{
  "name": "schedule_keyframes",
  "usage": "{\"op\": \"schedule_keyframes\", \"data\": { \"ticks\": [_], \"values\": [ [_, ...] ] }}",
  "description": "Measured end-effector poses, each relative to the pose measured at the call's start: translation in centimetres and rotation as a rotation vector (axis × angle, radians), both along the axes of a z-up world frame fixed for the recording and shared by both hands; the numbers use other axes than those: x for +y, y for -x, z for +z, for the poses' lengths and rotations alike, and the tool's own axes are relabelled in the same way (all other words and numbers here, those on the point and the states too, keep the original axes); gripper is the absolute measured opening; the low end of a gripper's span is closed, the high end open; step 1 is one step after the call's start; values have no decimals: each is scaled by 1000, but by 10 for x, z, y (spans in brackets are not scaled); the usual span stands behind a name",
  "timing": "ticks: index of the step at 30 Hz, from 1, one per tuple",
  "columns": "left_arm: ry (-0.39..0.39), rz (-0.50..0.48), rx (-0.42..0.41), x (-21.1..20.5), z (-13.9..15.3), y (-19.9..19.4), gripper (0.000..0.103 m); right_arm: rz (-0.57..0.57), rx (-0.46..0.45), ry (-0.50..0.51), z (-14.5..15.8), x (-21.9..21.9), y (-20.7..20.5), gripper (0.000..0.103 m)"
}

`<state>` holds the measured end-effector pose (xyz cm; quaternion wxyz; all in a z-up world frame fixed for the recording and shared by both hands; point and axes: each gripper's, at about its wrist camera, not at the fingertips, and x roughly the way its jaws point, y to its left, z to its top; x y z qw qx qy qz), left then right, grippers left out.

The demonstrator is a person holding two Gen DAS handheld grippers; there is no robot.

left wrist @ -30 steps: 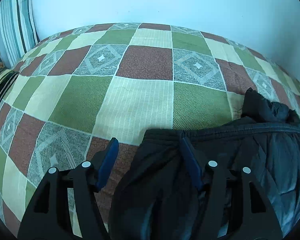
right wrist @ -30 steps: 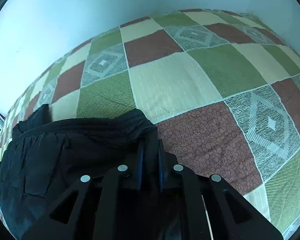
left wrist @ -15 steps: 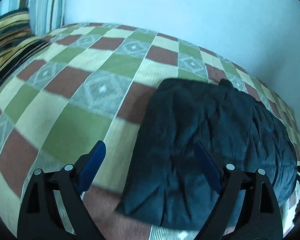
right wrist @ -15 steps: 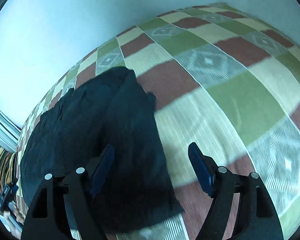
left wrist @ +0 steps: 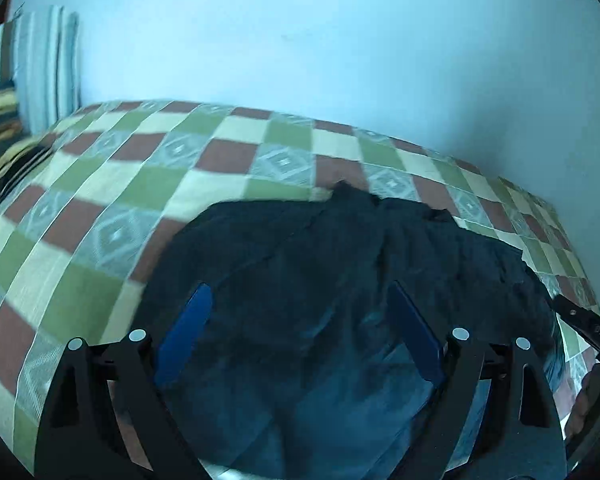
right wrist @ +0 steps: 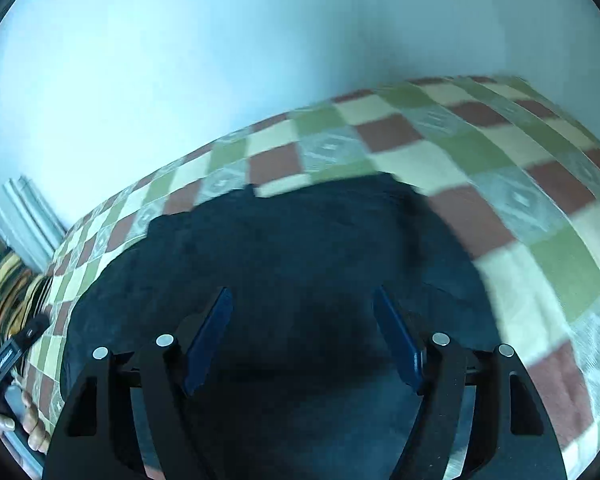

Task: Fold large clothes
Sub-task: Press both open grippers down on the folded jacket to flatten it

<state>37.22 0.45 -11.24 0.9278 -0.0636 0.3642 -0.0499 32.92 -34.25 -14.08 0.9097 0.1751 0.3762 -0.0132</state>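
Note:
A dark padded jacket (left wrist: 320, 264) lies folded in a rounded bundle on the checked bedspread (left wrist: 100, 184). It also shows in the right wrist view (right wrist: 284, 248). My left gripper (left wrist: 300, 300) is open and empty, held above the near part of the jacket. My right gripper (right wrist: 303, 300) is open and empty too, above the same garment. Neither touches the cloth. The right gripper's body shows at the right edge of the left wrist view (left wrist: 588, 332), and the left one at the left edge of the right wrist view (right wrist: 8, 356).
Striped pillows (left wrist: 40, 68) stand at the bed's left end against a pale wall (left wrist: 300, 40). A yellow and black striped cloth (right wrist: 8, 292) lies beside them. Bare bedspread (right wrist: 540, 208) stretches to the right of the jacket.
Both grippers let go of the jacket's edge, opened, and pulled back and up. The jacket now lies farther off and shows whole.

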Motion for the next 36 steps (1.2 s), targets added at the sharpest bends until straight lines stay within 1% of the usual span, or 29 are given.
{"op": "schedule_keyframes", "data": {
  "ticks": [3, 6, 9, 11, 13, 16, 18, 20, 24, 28, 36],
  "values": [
    [-57, -18, 0, -33, -7, -23, 89, 39, 8, 46, -3, 28, -24, 72],
    [-96, -35, 32, -55, -25, -44, 89, 67, 28, 140, -15, 53, -50, 72],
    [-127, -28, 80, -61, -49, -60, 89, 76, 64, 195, -33, 62, -66, 72],
    [-133, -28, 111, -62, -66, -66, 89, 74, 87, 205, -44, 63, -68, 72],
    [-145, -32, 116, -63, -76, -68, 90, 78, 104, 232, -57, 66, -71, 74],
    [-191, -47, 110, -69, -92, -68, 90, 84, 97, 298, -73, 74, -73, 76],
    [-191, -47, 105, -70, -100, -69, 91, 78, 90, 294, -78, 74, -73, 76],
    [-172, -42, 107, -68, -106, -70, 92, 73, 78, 302, -82, 75, -72, 77],
    [-190, -35, 86, -70, -112, -68, 92, 56, 52, 339, -87, 80, -69, 77],
    [-197, -32, 75, -72, -117, -67, 92, 53, 54, 349, -89, 80, -70, 77],
    [-195, -36, 86, -72, -120, -71, 93, 41, 55, 376, -92, 82, -69, 78]
  ]
}}
